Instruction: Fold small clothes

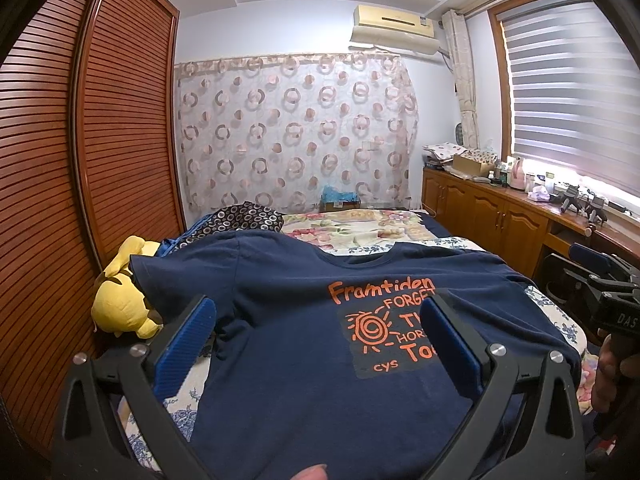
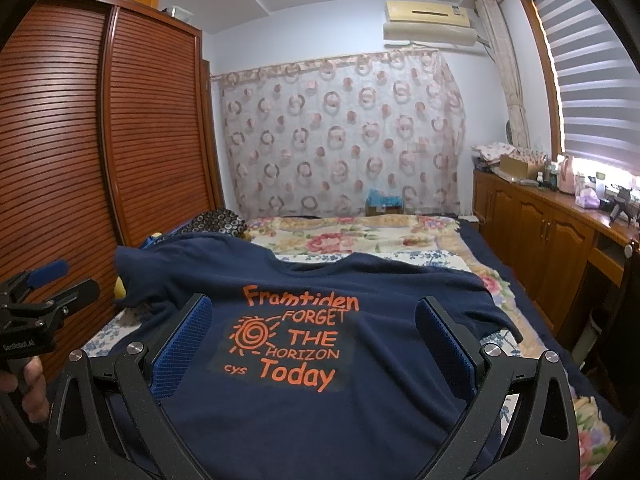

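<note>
Bed (image 2: 400, 236) under a floral quilt fills the room ahead of your jaws, giving broad support. The navy T-shirt (image 2: 304, 412) lies spread print-up between and beyond both jaws, flat for folding. A yellow plush toy (image 1: 120, 304) sits outside the left jaws. Your left gripper (image 1: 316, 330) and right gripper (image 2: 312, 328) hover spread wide, holding nothing.

Materials and finishes, bedroom scene

Matt navy knit cloth with flat orange print: T-shirt (image 2: 320, 412). Matt black plastic frames, ribbed blue pads, bright metal pins: left gripper (image 1: 318, 328), right gripper (image 2: 314, 328). Glossy slatted reddish wood: wardrobe (image 2: 80, 140). Soft yellow plush: toy (image 1: 120, 304). Sheer patterned fabric: curtain (image 1: 296, 128). Floral printed cotton-like cloth: bedspread (image 2: 360, 236).
</note>
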The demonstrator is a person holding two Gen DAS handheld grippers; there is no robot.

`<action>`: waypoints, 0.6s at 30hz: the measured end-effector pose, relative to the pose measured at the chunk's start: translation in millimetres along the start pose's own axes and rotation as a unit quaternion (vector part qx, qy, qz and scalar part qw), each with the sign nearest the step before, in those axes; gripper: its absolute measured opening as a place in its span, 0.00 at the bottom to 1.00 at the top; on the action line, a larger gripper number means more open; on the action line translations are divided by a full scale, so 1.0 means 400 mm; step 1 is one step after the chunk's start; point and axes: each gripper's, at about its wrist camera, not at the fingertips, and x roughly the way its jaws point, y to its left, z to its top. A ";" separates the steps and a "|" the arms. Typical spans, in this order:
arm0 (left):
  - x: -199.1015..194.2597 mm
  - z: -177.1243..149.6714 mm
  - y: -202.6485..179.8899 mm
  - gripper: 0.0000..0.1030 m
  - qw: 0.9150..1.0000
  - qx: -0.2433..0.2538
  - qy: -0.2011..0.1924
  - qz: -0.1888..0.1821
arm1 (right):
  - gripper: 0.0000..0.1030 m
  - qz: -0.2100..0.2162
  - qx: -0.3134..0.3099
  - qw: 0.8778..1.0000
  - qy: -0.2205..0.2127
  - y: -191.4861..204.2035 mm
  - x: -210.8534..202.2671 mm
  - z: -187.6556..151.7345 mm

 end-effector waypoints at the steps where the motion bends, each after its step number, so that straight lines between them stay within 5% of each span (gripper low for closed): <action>1: 0.000 0.000 0.000 1.00 1.000 0.000 0.000 0.000 | 1.00 0.000 0.000 1.000 0.000 0.000 0.000 0.000; 18: -0.003 -0.002 -0.003 1.00 1.000 0.001 0.000 0.000 | 1.00 0.000 0.001 1.000 -0.001 0.003 -0.001 -0.001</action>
